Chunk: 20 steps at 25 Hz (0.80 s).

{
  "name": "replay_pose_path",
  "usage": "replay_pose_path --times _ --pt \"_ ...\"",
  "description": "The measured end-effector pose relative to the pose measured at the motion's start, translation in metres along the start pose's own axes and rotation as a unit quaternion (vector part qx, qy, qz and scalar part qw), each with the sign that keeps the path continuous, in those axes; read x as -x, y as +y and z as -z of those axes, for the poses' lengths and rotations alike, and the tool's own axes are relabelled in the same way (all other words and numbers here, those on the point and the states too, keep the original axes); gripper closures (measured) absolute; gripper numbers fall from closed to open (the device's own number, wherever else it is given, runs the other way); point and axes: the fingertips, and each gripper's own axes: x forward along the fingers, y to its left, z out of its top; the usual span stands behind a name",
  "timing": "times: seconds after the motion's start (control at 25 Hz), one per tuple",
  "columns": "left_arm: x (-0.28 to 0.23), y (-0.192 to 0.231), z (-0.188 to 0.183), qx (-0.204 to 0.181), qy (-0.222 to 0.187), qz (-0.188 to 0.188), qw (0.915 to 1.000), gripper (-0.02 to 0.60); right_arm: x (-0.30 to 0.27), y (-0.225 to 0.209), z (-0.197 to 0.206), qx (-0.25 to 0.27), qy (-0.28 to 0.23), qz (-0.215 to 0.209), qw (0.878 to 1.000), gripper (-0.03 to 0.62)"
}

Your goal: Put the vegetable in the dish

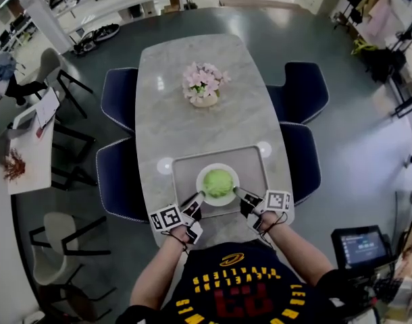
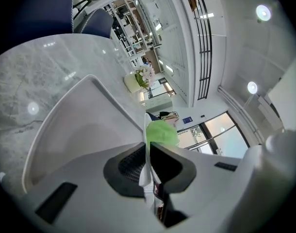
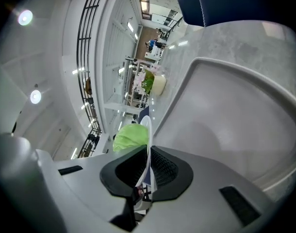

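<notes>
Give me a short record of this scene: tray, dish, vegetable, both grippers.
tray: grey, at the near end of the table
dish: white, round, over the tray; lifted or resting, cannot tell
vegetable: green, leafy, in the dish
left gripper: shut on the dish's left rim
right gripper: shut on the dish's right rim
flowers: pink, mid-table

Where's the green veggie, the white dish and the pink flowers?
vegetable (image 1: 218, 181): head view, middle of its green top.
dish (image 1: 218, 202): head view, white rim nearest the person.
flowers (image 1: 204, 81): head view, the pink blooms.
</notes>
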Motion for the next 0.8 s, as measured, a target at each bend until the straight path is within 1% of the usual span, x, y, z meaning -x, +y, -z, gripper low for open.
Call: replay_pose_path --times 0.04,0.08,0.28,0.48,0.6,0.8 --pt "-0.002 0.003 -0.001 -0.001 0.002 -0.001 1.0 0.557 0.001 -0.01 0.003 -0.029 0.0 0.026 0.999 0.571" --pt "-0.005 0.006 -0.001 -0.001 0.004 -0.002 1.0 0.557 0.0 -0.015 0.002 -0.037 0.0 0.033 0.999 0.571" --pt "-0.015 0.023 0.003 0.004 0.014 -0.008 0.9999 0.557 -0.007 -0.026 -0.002 -0.03 -0.002 0.026 0.999 0.571" --pt "-0.025 0.037 0.002 -0.005 0.031 -0.016 0.9994 0.557 -0.012 -0.039 -0.005 -0.035 -0.006 0.032 0.999 0.571" --pt "-0.029 0.043 0.007 -0.002 0.045 -0.025 0.9987 0.557 -0.011 -0.051 -0.003 -0.044 -0.006 0.048 0.998 0.571" --pt "-0.035 0.055 0.013 0.005 0.069 -0.052 0.9963 0.544 -0.011 -0.06 -0.003 -0.061 -0.002 0.076 0.995 0.571"
